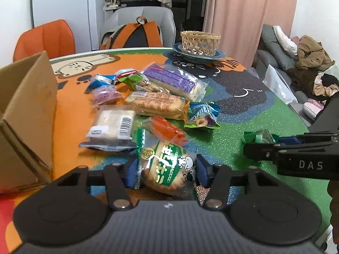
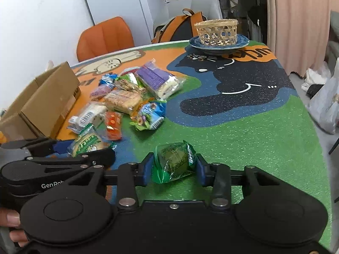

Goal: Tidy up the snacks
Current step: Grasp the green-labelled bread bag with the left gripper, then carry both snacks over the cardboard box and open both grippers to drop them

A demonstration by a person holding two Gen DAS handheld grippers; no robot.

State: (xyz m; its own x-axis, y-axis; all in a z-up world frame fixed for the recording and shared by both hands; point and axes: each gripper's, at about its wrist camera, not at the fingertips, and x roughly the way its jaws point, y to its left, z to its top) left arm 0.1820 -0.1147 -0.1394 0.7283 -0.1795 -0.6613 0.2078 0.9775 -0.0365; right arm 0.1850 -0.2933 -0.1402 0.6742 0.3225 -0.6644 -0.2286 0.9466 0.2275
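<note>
Two-handed pickup stage of the snack sorting. My left gripper (image 1: 167, 174) is clenched on a round rice cracker in a green-and-clear wrapper (image 1: 167, 169), its blue pads (image 1: 204, 170) pressed against both sides of the packet at the near edge of the snack pile (image 1: 148, 101). My right gripper (image 2: 172, 167) is clenched on a small green-wrapped candy (image 2: 172, 163) over the green part of the table mat (image 2: 243, 148), to the right of the pile and apart from it. The remaining packets, among them a purple-labelled cake (image 1: 173, 80), a long biscuit pack (image 1: 156, 104), a barcode-labelled pack (image 1: 114, 127), an orange candy (image 1: 167, 130) and a blue plum snack (image 1: 201, 115), lie loose at centre-left. An open cardboard box (image 1: 25, 114) stands at near left; a woven basket (image 1: 200, 42) sits on a blue plate (image 1: 199, 54) at the far side. I judge both grasps secured and the carry not yet begun. The next move calls for lifting each item clear of the mat, then carrying it to a container; which snack belongs where I cannot tell.
</note>
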